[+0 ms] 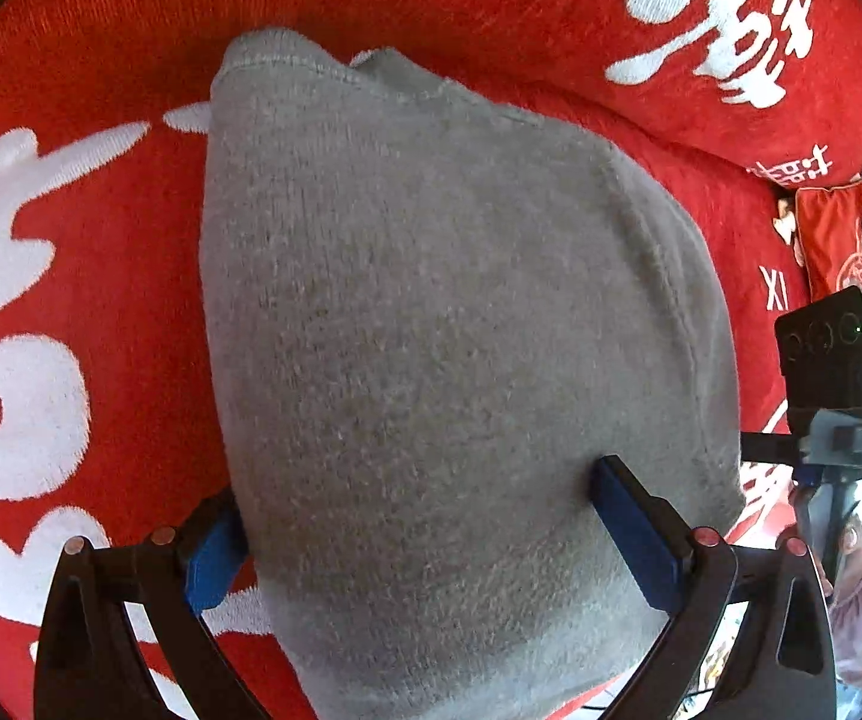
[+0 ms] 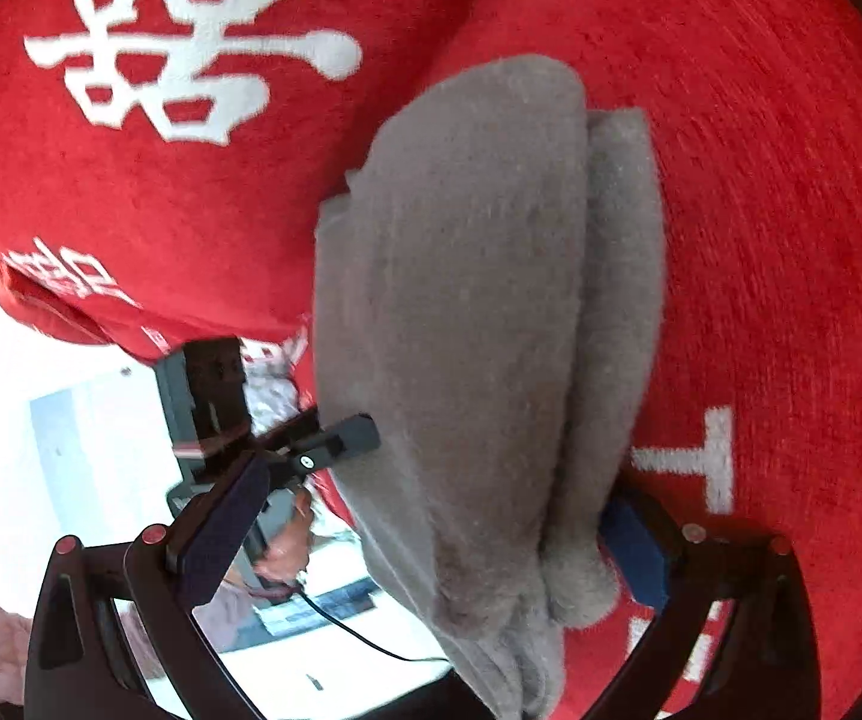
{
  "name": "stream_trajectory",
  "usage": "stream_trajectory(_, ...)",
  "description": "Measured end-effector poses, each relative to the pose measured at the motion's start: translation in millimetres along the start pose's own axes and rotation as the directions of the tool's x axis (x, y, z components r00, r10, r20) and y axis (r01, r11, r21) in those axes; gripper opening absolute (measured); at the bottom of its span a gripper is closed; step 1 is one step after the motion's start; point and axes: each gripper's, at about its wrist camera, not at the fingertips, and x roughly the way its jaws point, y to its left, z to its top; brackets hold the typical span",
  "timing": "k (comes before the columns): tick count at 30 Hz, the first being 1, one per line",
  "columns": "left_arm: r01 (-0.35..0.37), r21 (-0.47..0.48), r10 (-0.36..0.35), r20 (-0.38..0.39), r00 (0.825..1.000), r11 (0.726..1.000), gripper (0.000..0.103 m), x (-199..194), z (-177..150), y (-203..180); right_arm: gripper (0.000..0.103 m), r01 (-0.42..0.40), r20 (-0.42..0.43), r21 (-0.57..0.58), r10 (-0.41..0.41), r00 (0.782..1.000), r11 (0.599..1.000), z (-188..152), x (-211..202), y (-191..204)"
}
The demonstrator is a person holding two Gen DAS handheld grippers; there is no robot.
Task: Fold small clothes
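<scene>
A grey fleece garment [image 1: 442, 330] lies folded on a red blanket [image 1: 101, 90] with white characters. My left gripper [image 1: 425, 516] is open, its blue-padded fingers [image 1: 634, 534] standing either side of the garment's near end, which fills the gap between them. In the right wrist view the same garment [image 2: 478, 312] shows as stacked folded layers. My right gripper [image 2: 431, 534] is open around its near end, with one blue pad [image 2: 634, 546] against the cloth and the other dark finger [image 2: 221, 534] apart from it.
A red cushion [image 1: 844, 234] with white pattern lies at the right. A raised red fold with white characters [image 2: 179, 42] sits behind the garment. The other gripper's body [image 1: 832, 372] is at the right, and the bed edge and a pale floor [image 2: 41, 390] at the left.
</scene>
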Motion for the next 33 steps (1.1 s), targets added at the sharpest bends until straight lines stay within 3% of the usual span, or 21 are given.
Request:
stream_trajectory(3, -0.027, 0.007, 0.027, 0.036, 0.999, 1.0, 0.085, -9, -4, -5, 0.103, 0.015, 0.021, 0.027, -0.016, 1.0, 1.0, 0, 8, 6)
stream_trajectory(5, -0.038, 0.022, 0.036, 0.058, 0.998, 0.999, 0.066, -19, -8, -7, 0.101, 0.05, 0.024, 0.048, -0.051, 0.998, 0.998, -2, 15, 10)
stream_trajectory(7, -0.049, 0.033, 0.046, 0.073, 0.996, 0.998, 0.053, -28, -9, -6, 0.08, 0.121, 0.023, 0.048, -0.122, 0.992, 0.992, -5, 19, 15)
stream_trajectory(8, -0.048, 0.037, 0.045, 0.078, 0.996, 0.998, 0.049, -32, -10, -5, 0.049, 0.164, 0.011, 0.046, -0.164, 0.986, 0.985, -6, 20, 16)
stream_trajectory(9, -0.042, 0.041, 0.038, 0.084, 0.996, 0.998, 0.048, -36, -11, -5, 0.039, 0.192, -0.003, 0.048, -0.192, 0.981, 0.98, -7, 22, 15)
stream_trajectory(17, -0.027, 0.104, 0.011, 0.152, 0.988, 0.994, 0.045, -81, -38, -17, 0.035, 0.109, 0.01, -0.033, -0.109, 0.994, 0.993, -33, 19, 63)
stream_trajectory(23, 0.003, 0.084, -0.016, 0.16, 0.987, 0.996, 0.045, -119, -69, 10, 0.035, 0.067, -0.005, -0.053, -0.067, 0.998, 0.996, -66, 29, 93)
stream_trajectory(30, -0.037, 0.03, 0.033, 0.135, 0.99, 0.999, 0.045, -118, -113, 61, 0.035, 0.074, -0.055, -0.048, -0.077, 0.996, 0.996, -95, 88, 101)
stream_trajectory(33, -0.106, -0.008, 0.107, 0.107, 0.989, 0.994, 0.046, -102, -127, 87, 0.036, 0.132, -0.08, -0.052, -0.135, 0.988, 0.99, -99, 116, 93)
